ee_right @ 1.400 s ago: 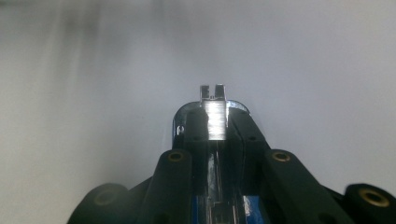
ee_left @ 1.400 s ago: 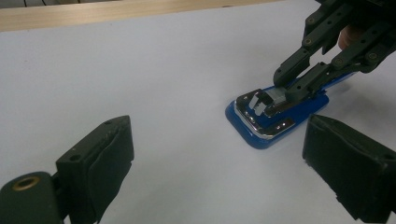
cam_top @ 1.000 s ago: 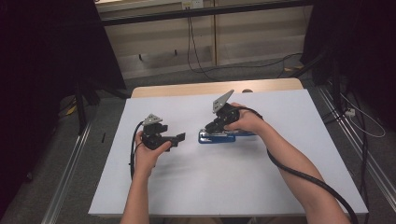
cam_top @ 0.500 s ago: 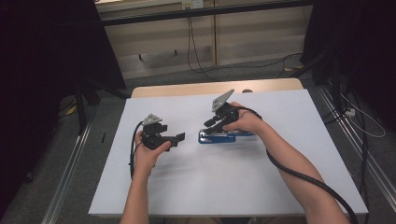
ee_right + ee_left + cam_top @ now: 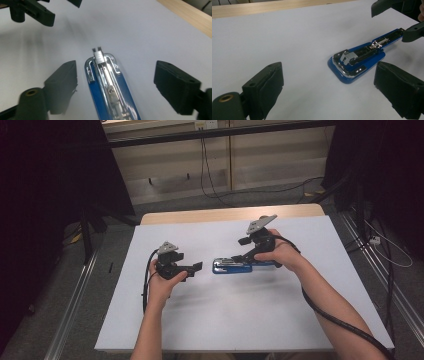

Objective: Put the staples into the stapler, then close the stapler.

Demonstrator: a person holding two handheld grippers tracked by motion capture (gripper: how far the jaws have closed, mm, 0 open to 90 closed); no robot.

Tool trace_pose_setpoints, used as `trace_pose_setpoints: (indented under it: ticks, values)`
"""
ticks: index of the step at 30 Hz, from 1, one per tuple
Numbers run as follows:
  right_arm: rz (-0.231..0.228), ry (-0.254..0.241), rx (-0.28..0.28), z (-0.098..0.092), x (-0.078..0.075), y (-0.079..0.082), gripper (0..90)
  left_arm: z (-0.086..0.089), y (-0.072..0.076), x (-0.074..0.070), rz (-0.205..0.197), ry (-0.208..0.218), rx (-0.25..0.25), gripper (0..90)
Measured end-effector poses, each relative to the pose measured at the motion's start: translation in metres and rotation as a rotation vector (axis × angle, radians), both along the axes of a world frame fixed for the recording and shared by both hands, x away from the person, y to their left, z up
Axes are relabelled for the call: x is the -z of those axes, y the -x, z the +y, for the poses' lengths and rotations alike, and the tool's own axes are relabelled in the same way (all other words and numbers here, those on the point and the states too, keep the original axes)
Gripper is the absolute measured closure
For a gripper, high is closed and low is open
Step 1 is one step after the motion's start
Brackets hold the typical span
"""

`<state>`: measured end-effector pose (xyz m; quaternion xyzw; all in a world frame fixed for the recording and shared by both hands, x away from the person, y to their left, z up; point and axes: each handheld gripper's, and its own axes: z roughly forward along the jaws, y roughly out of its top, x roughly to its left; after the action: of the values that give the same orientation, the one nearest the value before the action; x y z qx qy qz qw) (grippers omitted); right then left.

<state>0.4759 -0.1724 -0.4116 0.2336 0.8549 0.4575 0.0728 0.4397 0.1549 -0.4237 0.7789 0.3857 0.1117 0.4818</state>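
Observation:
A blue stapler (image 5: 232,266) lies flat on the white table top (image 5: 225,320), its metal magazine facing up. My right gripper (image 5: 241,251) hovers over the stapler's right half. In the right gripper view, the right gripper (image 5: 115,80) is open, with the stapler (image 5: 107,82) running up between the two wide-apart jaws. My left gripper (image 5: 194,267) is held just left of the stapler and points at it. In the left gripper view, the left gripper (image 5: 329,87) is open and empty, and the stapler (image 5: 357,60) lies a little ahead of it.
The white sheet covers a wooden table whose bare far edge (image 5: 225,214) shows. Black cables (image 5: 340,320) trail from both grippers along the forearms. Metal rails (image 5: 75,310) run along the floor on both sides of the table.
My right gripper has drawn back a little to the right along the stapler. The stapler and the left gripper have stayed put.

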Motion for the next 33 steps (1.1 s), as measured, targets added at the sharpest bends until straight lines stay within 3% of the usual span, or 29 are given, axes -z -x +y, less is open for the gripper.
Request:
trace_pose_setpoints:
  ticks: [5, 9, 12, 18, 26, 28, 33]
  values:
    - [-0.043, 0.022, 0.085, -0.019, 0.002, 0.017, 11.1, -0.005, -0.002, 0.004, 0.007, 0.005, 0.011, 9.4]
    - [-0.040, -0.002, 0.169, -0.034, 0.006, 0.033, 9.5, -0.005, -0.003, 0.004, 0.006, 0.001, 0.013, 9.4]
    - [-0.051, 0.031, 0.204, -0.043, 0.011, 0.042, 9.4, -0.005, -0.002, 0.004, 0.004, 0.007, 0.011, 9.4]
    - [-0.059, 0.038, 0.248, -0.058, 0.017, 0.058, 11.0, -0.007, -0.002, 0.005, 0.013, -0.005, 0.018, 9.4]
    - [-0.089, 0.105, 0.292, -0.071, 0.024, 0.080, 12.9, -0.014, 0.000, 0.006, 0.012, -0.020, 0.025, 9.6]
    - [-0.087, 0.089, 0.308, -0.075, 0.025, 0.084, 14.3, -0.014, 0.001, 0.006, 0.011, -0.021, 0.027, 9.7]
    - [-0.086, 0.086, 0.343, -0.087, 0.027, 0.092, 25.8, -0.016, 0.002, 0.004, -0.002, -0.024, 0.032, 10.5]
